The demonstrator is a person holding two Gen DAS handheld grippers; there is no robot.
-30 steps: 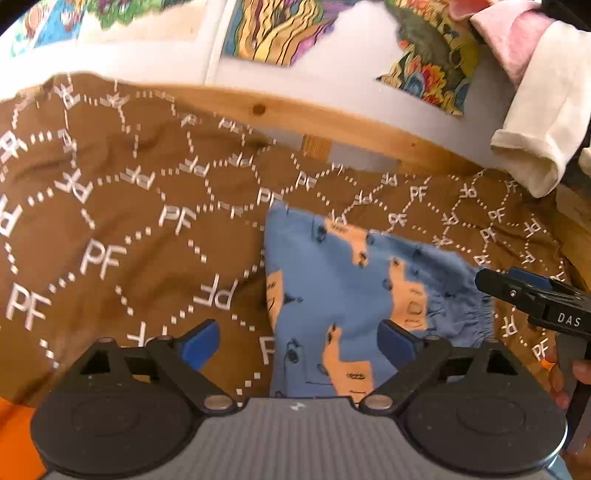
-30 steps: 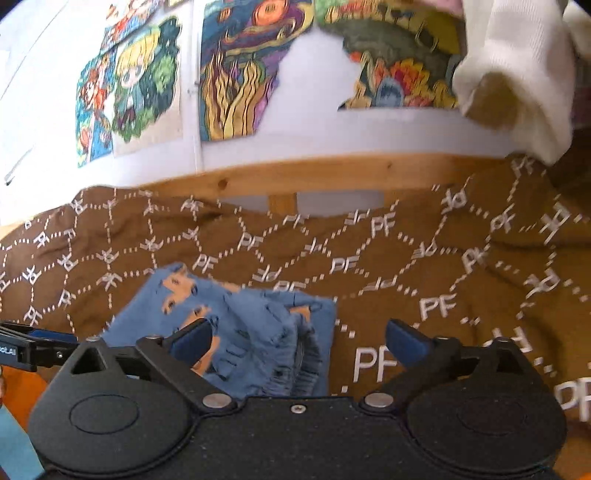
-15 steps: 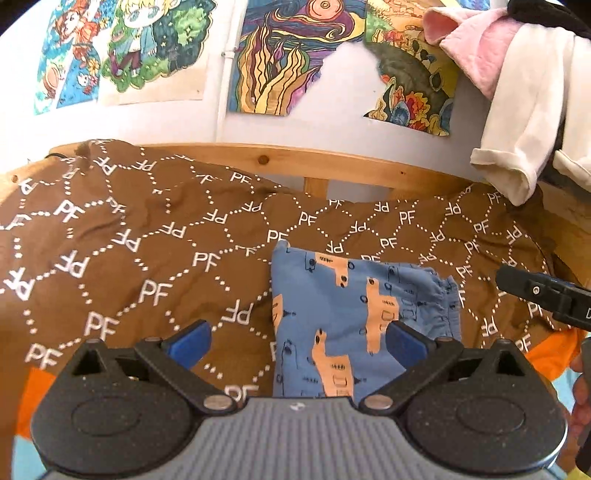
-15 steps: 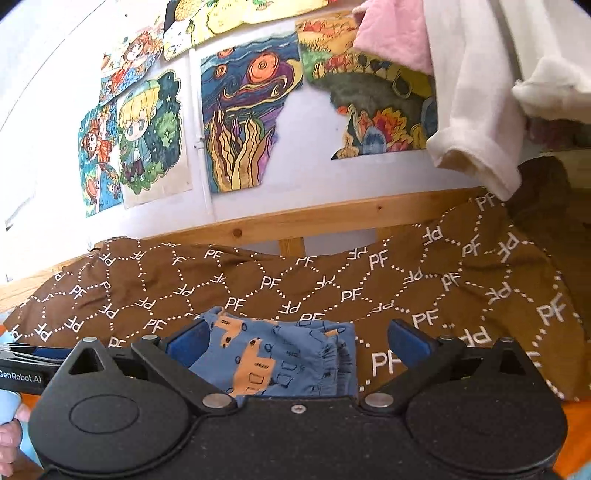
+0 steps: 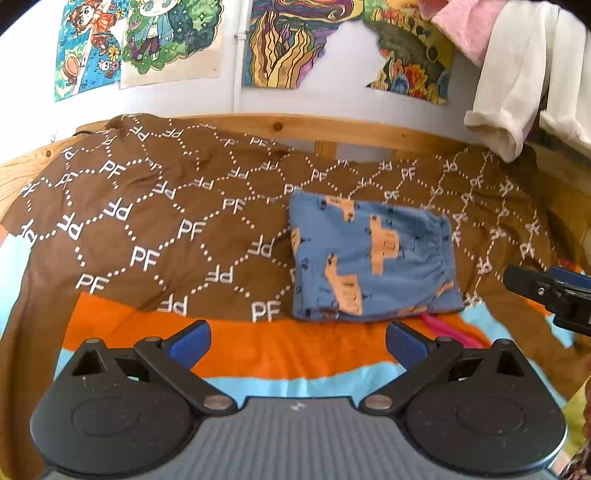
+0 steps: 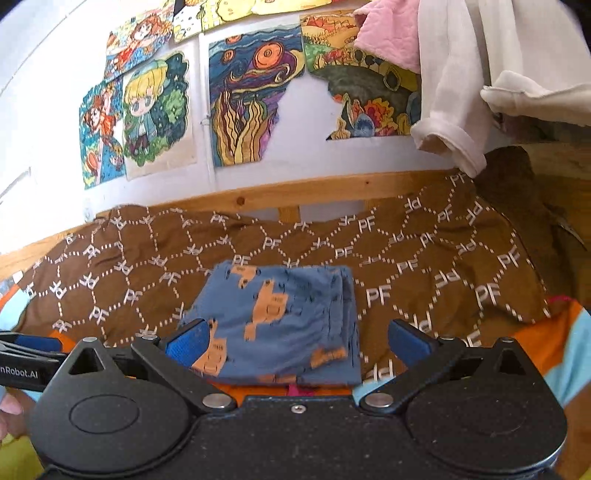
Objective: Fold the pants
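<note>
- Pants (image 5: 373, 258): folded blue bundle at the brown blanket's (image 5: 147, 221) near edge.
- Handling: soft, light, limp (judged); pinch all layers at the stacked waistband side.
- Left gripper (image 5: 297, 338), right gripper (image 6: 297, 338): spread wide, empty.

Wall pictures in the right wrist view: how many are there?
5, possibly more beyond the frame. Orange-haired figure far left; blond figure beside it; swirly sea scene centre; landscape right, partly behind hanging clothes; another strip along the top.
</note>
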